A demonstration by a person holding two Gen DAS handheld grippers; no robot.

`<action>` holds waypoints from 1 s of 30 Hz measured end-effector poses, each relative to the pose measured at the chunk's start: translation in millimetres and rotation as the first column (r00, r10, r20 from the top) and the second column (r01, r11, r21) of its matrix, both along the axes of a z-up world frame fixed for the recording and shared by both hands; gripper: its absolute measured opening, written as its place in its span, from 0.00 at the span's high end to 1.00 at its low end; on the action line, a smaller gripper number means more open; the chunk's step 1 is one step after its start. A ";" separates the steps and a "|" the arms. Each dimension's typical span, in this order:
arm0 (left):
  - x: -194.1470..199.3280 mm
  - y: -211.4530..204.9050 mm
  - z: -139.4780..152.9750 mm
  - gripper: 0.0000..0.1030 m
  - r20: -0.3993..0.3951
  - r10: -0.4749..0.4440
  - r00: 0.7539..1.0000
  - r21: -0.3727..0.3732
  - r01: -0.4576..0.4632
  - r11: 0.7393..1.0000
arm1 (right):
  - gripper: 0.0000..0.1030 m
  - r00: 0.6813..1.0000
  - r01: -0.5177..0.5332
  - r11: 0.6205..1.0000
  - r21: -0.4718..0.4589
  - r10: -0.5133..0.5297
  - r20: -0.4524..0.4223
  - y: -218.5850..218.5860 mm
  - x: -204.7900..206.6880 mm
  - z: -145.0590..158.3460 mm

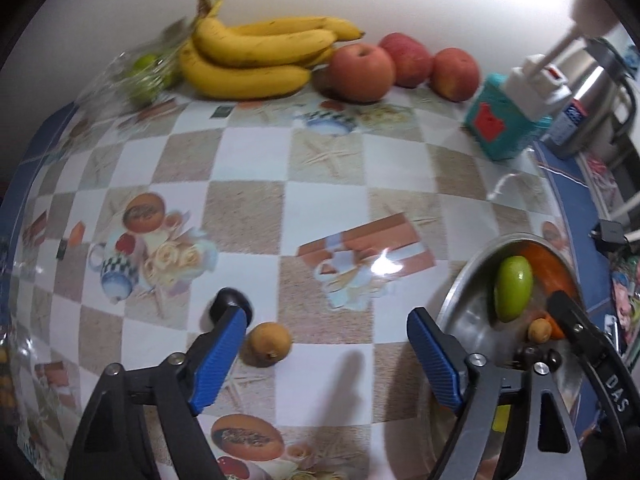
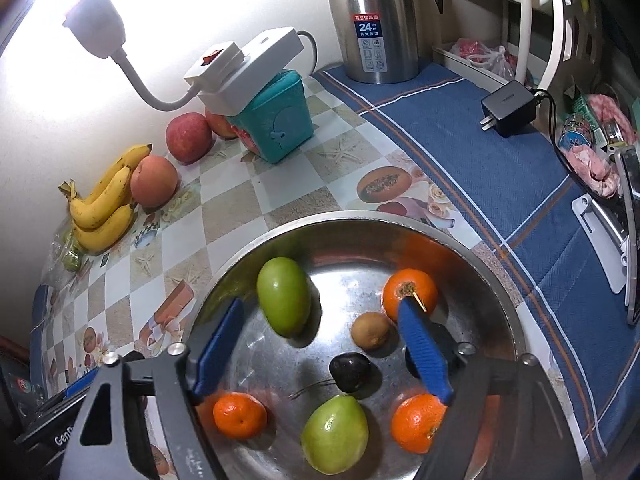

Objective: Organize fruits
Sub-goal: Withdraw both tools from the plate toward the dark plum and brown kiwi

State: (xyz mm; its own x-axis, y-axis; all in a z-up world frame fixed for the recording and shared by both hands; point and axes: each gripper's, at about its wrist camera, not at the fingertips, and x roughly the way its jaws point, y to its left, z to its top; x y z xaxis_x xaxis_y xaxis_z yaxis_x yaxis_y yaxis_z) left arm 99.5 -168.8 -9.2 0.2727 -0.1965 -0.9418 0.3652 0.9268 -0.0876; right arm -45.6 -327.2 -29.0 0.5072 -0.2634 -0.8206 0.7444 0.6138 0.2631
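Observation:
My left gripper point(image 1: 330, 322) is open and empty just above the table. A small brown longan point(image 1: 269, 344) lies on the table by its left finger, and a dark round fruit point(image 1: 232, 304) sits at that finger's tip. My right gripper point(image 2: 320, 308) is open and empty above a steel bowl point(image 2: 496, 312). The bowl holds two green fruits point(image 2: 284, 296), three oranges point(image 2: 410, 292), a brown longan point(image 2: 371, 330) and a dark cherry point(image 2: 350, 372). The bowl point(image 1: 460, 284) also shows at the right of the left wrist view.
Bananas point(image 1: 256, 56), three apples point(image 1: 362, 72) and a bag of green fruit point(image 1: 144, 76) lie along the wall. A teal box point(image 2: 276, 120) carries a white power strip with a lamp. A steel thermos point(image 2: 376, 20) and a black charger point(image 2: 510, 108) stand on the blue cloth.

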 end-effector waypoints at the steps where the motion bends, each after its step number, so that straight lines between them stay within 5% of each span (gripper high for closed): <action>1: 0.7 1.1 -0.8 0.16 -0.002 0.009 1.000 0.005 -0.009 1.000 | 0.20 1.000 0.000 1.000 0.001 0.000 -0.001 -0.1 0.3 -0.4; 13: 8.0 10.7 -8.7 0.00 -0.019 0.075 0.997 0.049 -0.074 0.996 | 0.11 1.000 -0.019 1.000 -0.011 0.019 -0.015 2.7 4.2 -2.4; 30: 6.3 11.6 -1.9 0.00 -0.004 0.030 1.000 0.064 -0.029 0.998 | 0.05 0.998 -0.040 0.997 -0.066 0.036 -0.054 14.2 6.6 6.8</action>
State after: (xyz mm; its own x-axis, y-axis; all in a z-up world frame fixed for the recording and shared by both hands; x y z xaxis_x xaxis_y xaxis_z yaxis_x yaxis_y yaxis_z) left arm 105.8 -157.2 -11.1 0.2729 -0.1279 -0.9535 0.3373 0.9409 -0.0296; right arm -39.0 -313.0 -22.2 0.4740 -0.3001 -0.8278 0.7321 0.6567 0.1812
